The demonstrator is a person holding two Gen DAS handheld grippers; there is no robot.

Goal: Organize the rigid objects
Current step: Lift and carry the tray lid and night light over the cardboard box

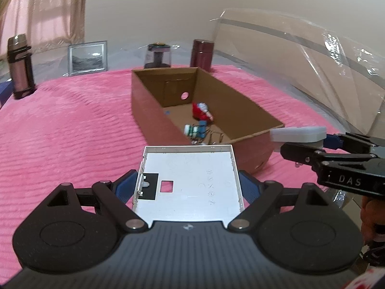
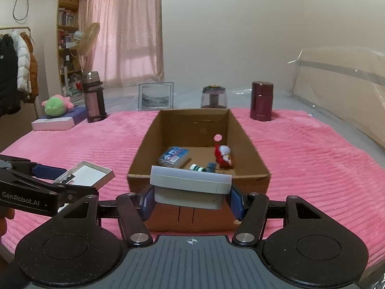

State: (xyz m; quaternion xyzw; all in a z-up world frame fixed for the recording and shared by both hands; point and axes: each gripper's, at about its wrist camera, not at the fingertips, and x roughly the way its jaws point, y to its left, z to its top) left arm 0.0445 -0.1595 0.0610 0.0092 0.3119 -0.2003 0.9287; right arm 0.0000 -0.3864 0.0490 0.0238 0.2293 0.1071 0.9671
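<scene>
An open cardboard box stands on the pink blanket. Inside lie a red-and-white figure, a blue packet and a small green-and-white bottle. My left gripper is shut on a flat white square cover, its blue pads against the rim's two sides, just short of the box's near end. In the right wrist view the left gripper and cover sit left of the box. My right gripper is shut on a white boxy housing at the box's near wall.
Behind the box stand a steel flask, a framed picture, a glass jar and a maroon canister. A plastic-wrapped headboard runs along the right. A plush toy lies on books at far left.
</scene>
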